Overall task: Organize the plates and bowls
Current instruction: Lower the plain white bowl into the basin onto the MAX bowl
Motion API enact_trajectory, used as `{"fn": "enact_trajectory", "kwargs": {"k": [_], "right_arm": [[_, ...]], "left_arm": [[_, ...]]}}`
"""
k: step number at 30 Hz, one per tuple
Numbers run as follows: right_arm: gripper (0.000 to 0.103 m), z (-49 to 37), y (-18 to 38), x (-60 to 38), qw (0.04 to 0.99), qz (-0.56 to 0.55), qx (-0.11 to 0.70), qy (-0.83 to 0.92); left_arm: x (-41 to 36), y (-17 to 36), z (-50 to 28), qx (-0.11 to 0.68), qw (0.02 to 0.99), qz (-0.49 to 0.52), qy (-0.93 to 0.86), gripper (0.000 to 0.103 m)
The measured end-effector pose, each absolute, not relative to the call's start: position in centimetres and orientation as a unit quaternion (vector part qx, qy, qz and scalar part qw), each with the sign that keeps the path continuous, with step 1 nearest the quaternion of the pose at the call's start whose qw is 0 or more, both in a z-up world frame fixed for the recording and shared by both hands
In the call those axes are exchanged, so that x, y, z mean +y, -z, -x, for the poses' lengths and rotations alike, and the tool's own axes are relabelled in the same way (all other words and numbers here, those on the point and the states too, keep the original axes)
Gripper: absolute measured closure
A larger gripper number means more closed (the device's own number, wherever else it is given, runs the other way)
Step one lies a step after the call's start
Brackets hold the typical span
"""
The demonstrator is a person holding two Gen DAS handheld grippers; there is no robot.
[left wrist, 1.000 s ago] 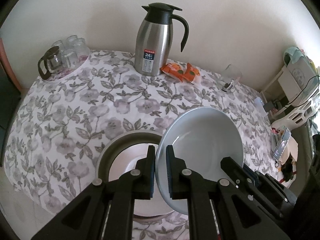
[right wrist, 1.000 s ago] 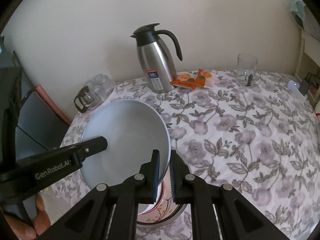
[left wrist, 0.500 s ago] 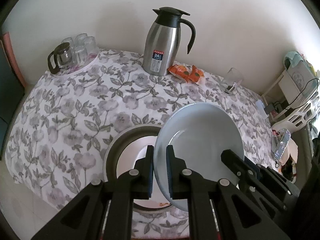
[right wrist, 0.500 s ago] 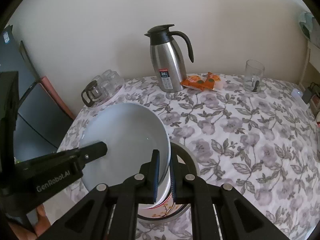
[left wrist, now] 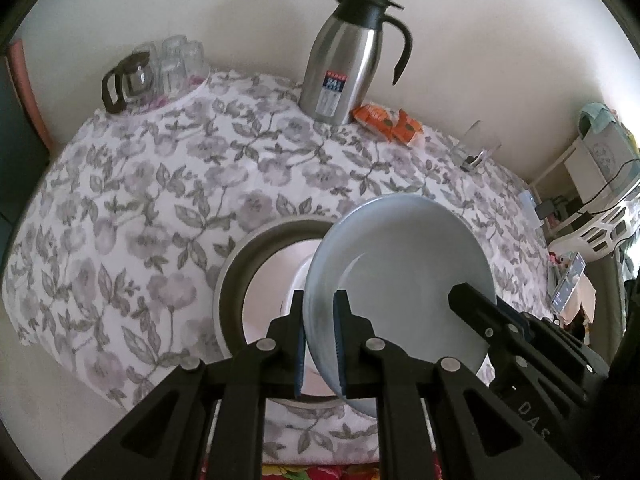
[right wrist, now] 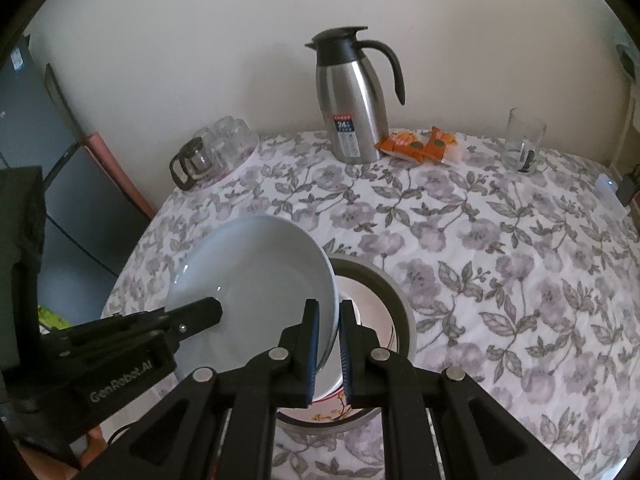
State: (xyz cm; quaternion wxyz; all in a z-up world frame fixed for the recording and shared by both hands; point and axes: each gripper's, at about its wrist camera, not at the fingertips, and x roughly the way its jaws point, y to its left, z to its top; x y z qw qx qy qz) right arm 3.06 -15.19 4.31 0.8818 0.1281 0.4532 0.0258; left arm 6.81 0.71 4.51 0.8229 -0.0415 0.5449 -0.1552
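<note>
left tongs (left wrist: 319, 336) clamp grey plate (left wrist: 404, 264) rim | right tongs (right wrist: 329, 350) clamp opposite rim | above bowl stack (right wrist: 384, 292)

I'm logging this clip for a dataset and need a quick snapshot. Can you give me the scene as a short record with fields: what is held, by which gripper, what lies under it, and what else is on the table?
held item: pale blue plate, tilted, lifted off the stack
left gripper: jaws shut on the plate's left rim
right gripper: jaws shut on the opposite rim
beneath: grey bowl holding white dishes, on the floral tablecloth
far side of table: steel jug, orange snack packets, drinking glass, glass pot with cups
</note>
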Motion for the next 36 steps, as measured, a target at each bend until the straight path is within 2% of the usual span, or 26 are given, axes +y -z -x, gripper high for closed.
{"fn": "enact_trajectory", "kwargs": {"k": [11, 20, 36], "right_arm": [[0.092, -3.8, -1.5, -15.1, 0.86, -0.133, 0.492, -0.028], [0.091, -4.4, -0.3, -15.0, 0.849, -0.133, 0.511, -0.028], [0.089, -5.3, 0.9, -14.7, 0.839, -0.13, 0.528, -0.028]], "left_arm": [[1.0, -1.9, -7.3, 0.572, 0.806, 0.044, 0.148, 0.092], [0.7, -0.7, -7.7, 0.589, 0.793, 0.045, 0.148, 0.087], [1.0, 0.5, -8.5, 0.6, 0.785, 0.055, 0.143, 0.086]]}}
